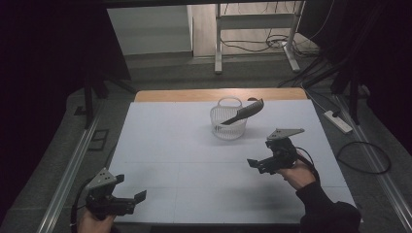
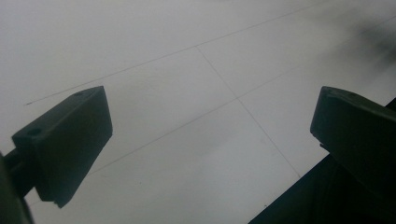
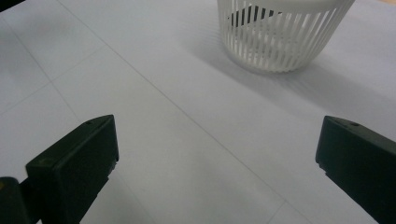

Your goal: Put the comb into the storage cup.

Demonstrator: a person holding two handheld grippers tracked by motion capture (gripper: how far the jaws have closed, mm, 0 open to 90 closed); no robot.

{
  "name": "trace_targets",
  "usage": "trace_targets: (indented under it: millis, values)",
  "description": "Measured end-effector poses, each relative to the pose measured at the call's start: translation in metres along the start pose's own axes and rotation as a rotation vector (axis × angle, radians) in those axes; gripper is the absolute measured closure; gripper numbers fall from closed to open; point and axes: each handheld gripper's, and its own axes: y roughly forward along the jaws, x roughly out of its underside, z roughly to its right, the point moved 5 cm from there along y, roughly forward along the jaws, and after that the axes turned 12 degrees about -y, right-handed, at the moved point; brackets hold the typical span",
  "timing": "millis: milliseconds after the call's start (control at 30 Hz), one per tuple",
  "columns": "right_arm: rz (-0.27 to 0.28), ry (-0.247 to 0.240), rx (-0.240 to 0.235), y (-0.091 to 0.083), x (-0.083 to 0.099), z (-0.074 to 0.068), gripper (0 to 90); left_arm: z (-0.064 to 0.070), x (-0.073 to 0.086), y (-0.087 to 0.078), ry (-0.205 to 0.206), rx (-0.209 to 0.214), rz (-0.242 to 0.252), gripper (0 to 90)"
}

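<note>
A small white slatted basket [image 1: 228,127] stands on the white table, toward the far middle. A dark comb [image 1: 243,114] leans in it, its upper end poking over the right rim. In the right gripper view the basket [image 3: 280,44] sits ahead with the comb's dark shape [image 3: 247,15] behind its slats. My right gripper [image 1: 253,164] hovers open, near and right of the basket, nothing between its jaws [image 3: 217,154]. My left gripper [image 1: 138,196] is open at the table's near left corner, over bare tabletop [image 2: 210,135].
The white table [image 1: 184,160] has a wooden strip along its far edge. Metal rails run down both sides. A power strip [image 1: 338,121] and cables lie on the floor at right. A frame's legs [image 1: 218,48] stand beyond the table.
</note>
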Motion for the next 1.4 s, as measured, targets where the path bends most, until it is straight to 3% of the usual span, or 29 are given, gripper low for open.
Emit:
trace_targets:
  millis: [800, 1400]
  values:
    - [-0.001, -0.005, 0.022, -0.023, 0.021, -0.006, 0.0, 0.0, 0.0, 0.0, -0.004, 0.002, -0.002, 0.0]
    - [-0.019, 0.025, 0.049, -0.041, 0.04, -0.006, 0.0, 0.0, 0.0, 0.0, -0.006, 0.003, -0.002, 0.0]
